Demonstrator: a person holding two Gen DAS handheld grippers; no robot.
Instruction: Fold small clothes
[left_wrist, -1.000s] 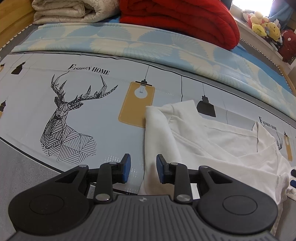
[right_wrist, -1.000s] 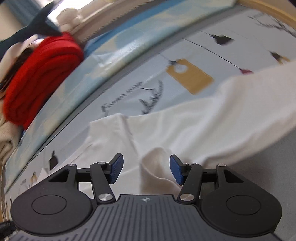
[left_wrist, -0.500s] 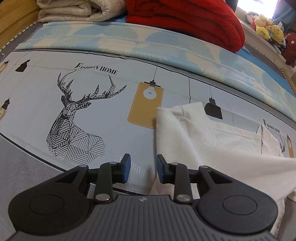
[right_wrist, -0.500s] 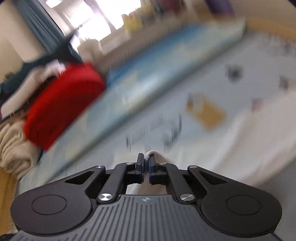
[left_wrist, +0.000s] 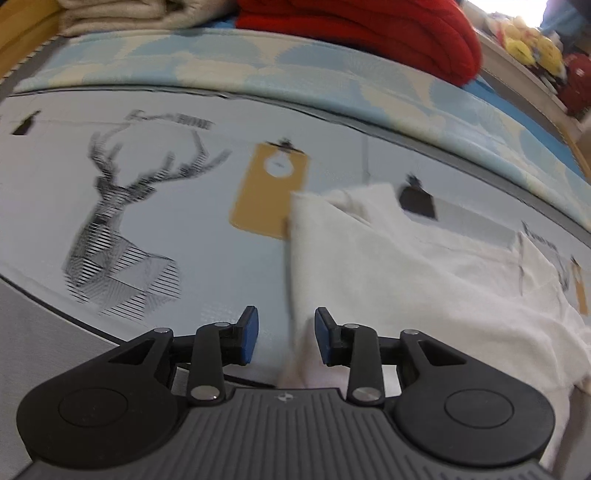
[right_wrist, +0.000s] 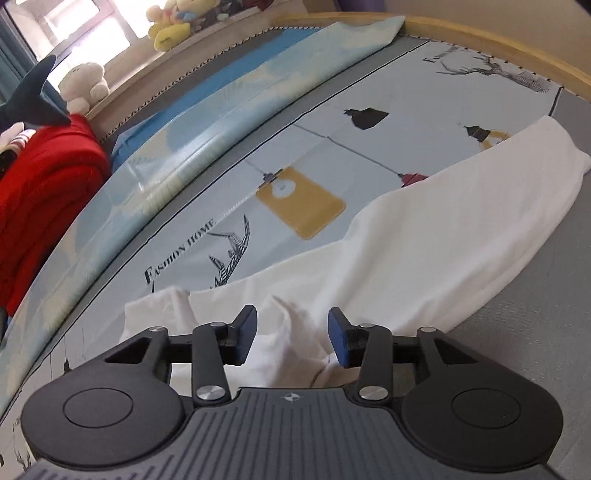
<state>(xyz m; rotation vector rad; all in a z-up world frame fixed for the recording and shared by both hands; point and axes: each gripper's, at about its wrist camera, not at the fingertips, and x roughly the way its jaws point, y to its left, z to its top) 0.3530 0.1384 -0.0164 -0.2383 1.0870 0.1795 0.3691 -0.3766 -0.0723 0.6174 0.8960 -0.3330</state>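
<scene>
A white T-shirt (left_wrist: 406, 266) lies crumpled on the printed bed sheet (left_wrist: 184, 229), just right of the yellow lamp print (left_wrist: 269, 192) in the left wrist view. The left gripper (left_wrist: 284, 334) hangs over the shirt's left edge, jaws parted and opening, the cloth below them unpinched. The right gripper (right_wrist: 291, 334) hovers above a bunched ridge of the same shirt (right_wrist: 443, 240), jaws opening, pads clear of the fabric. Beyond the lamp print, a red blanket (left_wrist: 369, 29) is stacked.
</scene>
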